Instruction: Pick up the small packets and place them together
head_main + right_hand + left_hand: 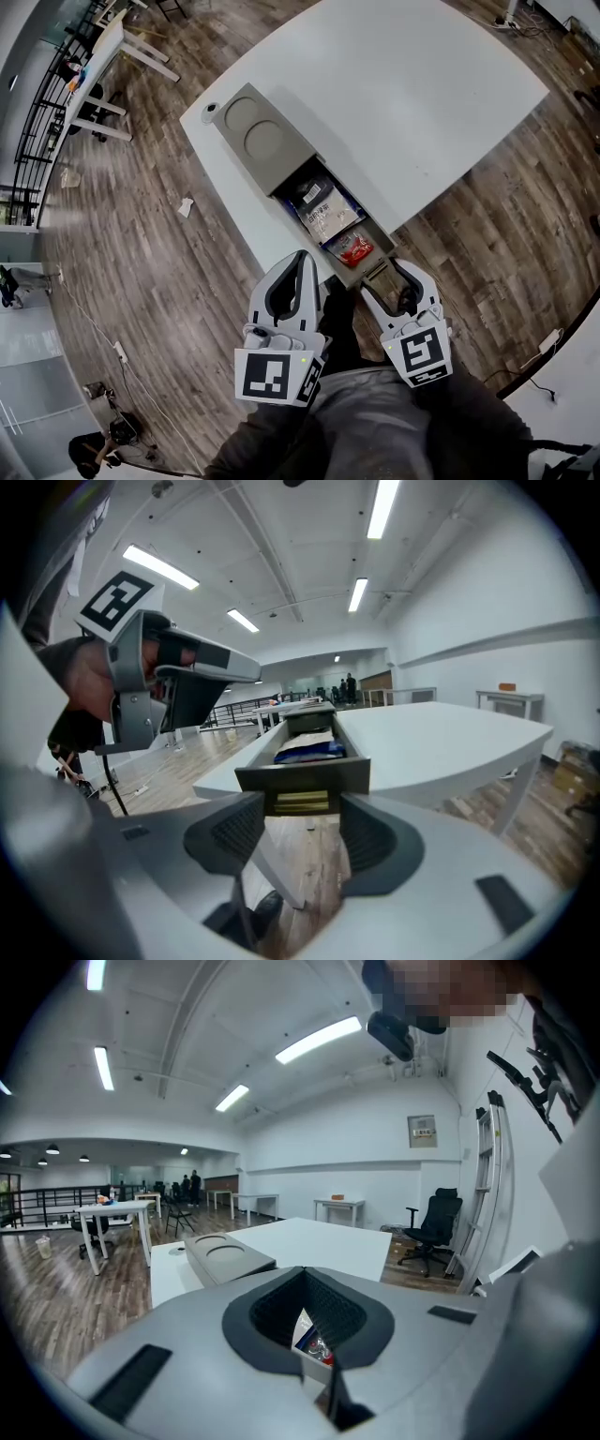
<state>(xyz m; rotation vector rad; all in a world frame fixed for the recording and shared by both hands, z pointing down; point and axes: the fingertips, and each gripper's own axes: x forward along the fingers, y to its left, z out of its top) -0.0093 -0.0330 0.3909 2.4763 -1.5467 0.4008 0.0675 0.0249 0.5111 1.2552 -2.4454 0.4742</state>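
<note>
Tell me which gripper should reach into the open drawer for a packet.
Right, probably: the right gripper faces the drawer and packets squarely, jaws open; the left gripper has its jaws together.

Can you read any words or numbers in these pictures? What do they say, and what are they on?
Nothing is readable.
Blue-and-white packet: print too small to read.
Red packet: print too blurred.
Wall sign: too small to read.
Marker cubes: black squares only, no words.

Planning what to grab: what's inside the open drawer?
A blue-and-white packet and a red packet lie in the drawer. Anything beneath them is covered and cannot be seen.
</note>
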